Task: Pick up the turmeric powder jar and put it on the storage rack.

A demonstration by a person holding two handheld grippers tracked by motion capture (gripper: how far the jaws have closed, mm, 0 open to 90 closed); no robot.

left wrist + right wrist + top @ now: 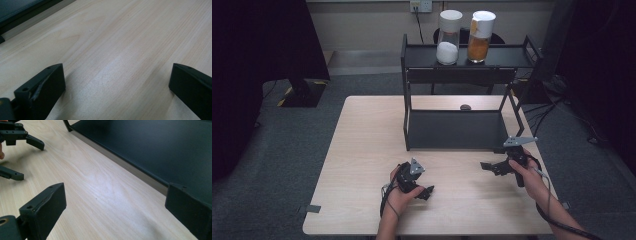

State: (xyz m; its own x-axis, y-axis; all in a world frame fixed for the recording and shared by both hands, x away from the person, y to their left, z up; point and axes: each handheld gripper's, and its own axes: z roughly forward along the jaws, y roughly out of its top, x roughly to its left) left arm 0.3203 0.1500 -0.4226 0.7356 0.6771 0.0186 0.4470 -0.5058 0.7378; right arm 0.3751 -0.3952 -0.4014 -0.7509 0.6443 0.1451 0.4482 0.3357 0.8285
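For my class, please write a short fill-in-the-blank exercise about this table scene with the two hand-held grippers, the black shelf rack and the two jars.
1. The two clear jars, one with white powder and one with orange powder, stand on the ______ tier of the black metal shelf rack.
2. Both the left gripper and the right gripper have their jaws ______.
3. The light wooden table between the left gripper's jaws is ______.

Missing words: top; open; bare

Grey carpet floor (pixel 287 150); pale wall (pixel 362 20) with 1 socket (pixel 420 5); dark curtain (pixel 242 75) at left.
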